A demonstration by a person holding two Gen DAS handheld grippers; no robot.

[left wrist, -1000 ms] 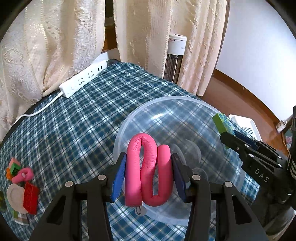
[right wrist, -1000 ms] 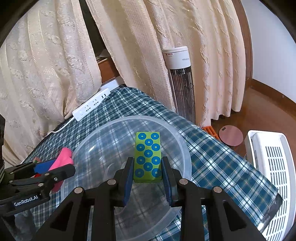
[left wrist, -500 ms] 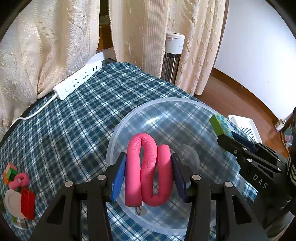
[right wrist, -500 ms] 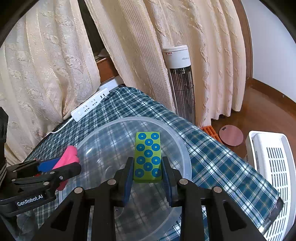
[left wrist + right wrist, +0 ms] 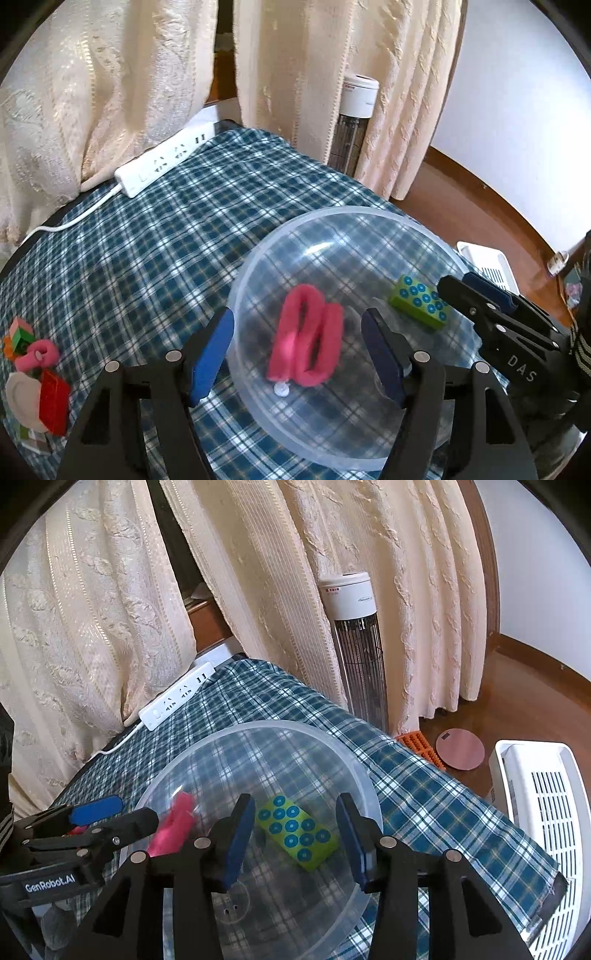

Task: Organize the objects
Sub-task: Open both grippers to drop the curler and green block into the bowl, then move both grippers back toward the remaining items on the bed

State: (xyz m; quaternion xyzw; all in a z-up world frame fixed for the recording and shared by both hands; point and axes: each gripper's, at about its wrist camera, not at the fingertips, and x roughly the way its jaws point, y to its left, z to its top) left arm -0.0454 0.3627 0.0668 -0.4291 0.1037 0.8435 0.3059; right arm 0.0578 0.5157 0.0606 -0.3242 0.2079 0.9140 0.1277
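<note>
Now both grippers, left [image 5: 297,350] and right [image 5: 295,836], are opening with nothing clamped, the pink roll [image 5: 306,338] and green block [image 5: 298,831] lie in the bowl [image 5: 332,214], and the leftover toys [image 5: 37,369] sit far left, nearer the left hand.

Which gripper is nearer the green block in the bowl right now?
Right. The right gripper has its opening jaws on either side of the green block, not touching it. The left gripper straddles the pink foam piece, beside the block.
</note>
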